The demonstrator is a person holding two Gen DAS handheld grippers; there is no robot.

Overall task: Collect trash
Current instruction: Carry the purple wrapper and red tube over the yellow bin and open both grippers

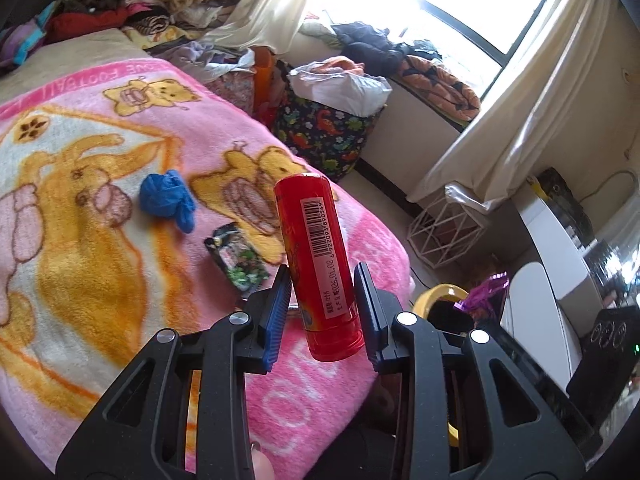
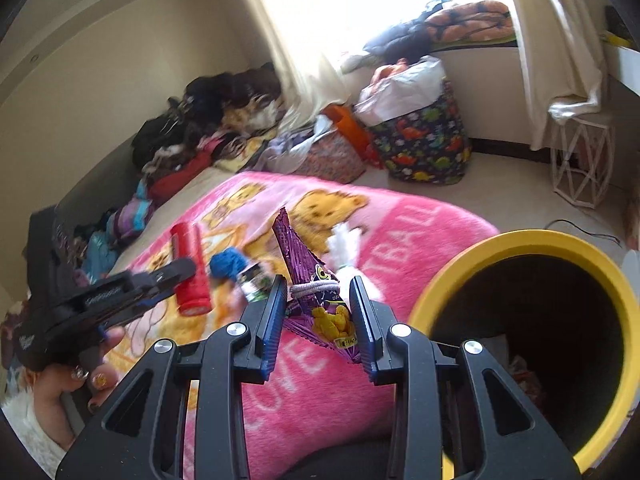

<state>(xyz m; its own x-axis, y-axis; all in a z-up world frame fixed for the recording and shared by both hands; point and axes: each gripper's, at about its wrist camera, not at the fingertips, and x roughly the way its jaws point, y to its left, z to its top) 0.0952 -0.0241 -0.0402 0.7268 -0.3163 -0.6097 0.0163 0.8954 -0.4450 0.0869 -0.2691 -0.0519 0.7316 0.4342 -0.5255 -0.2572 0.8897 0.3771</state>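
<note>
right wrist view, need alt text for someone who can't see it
The right gripper holds a purple snack bag above a pink blanket, beside a yellow-rimmed bin. At left, the left gripper holds a red tube.

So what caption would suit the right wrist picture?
Right gripper carries a purple snack bag toward the yellow bin.

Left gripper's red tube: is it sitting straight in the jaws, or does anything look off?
The red tube sits tilted in the left gripper, pinched near its lower end, most of its length sticking out above the pads. Nothing looks spilled or damaged.
</note>
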